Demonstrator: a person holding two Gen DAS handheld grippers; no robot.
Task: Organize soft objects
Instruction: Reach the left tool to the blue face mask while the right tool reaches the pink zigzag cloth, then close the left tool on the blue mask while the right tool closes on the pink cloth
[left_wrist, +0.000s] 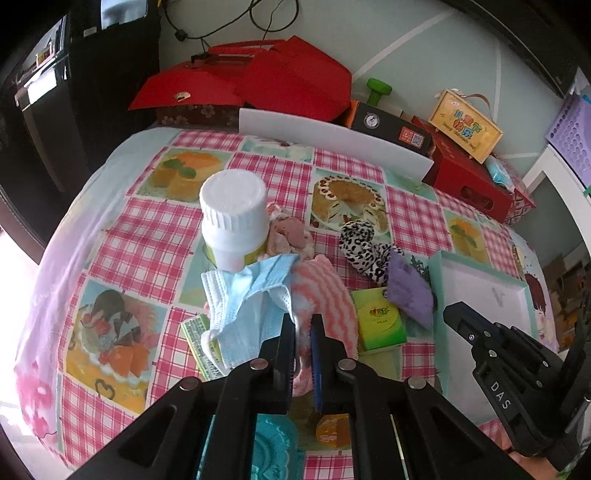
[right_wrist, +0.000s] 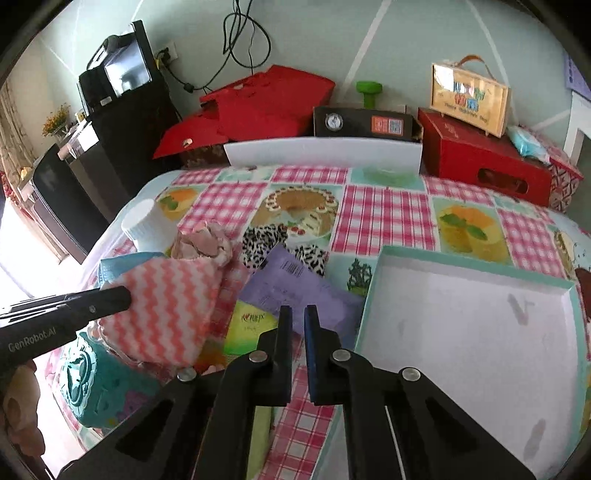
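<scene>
Left wrist view: the left gripper (left_wrist: 303, 325) is clamped on the pink-and-white zigzag cloth (left_wrist: 325, 291), which sits at centre frame. A blue face mask (left_wrist: 243, 306) lies at 9 o'clock of the cloth, touching it. The white bottle (left_wrist: 234, 218) stands upright at 11 o'clock. The leopard-print fabric (left_wrist: 364, 247) lies at 1 o'clock. The mint-rimmed box (left_wrist: 484, 291) sits at 3 o'clock.

Right wrist view: the right gripper (right_wrist: 298, 321) has its jaws nearly together with a narrow gap, holding nothing. It hangs over the purple packet (right_wrist: 295, 288). The cloth lies at 9 o'clock; the box at 3 o'clock.
</scene>
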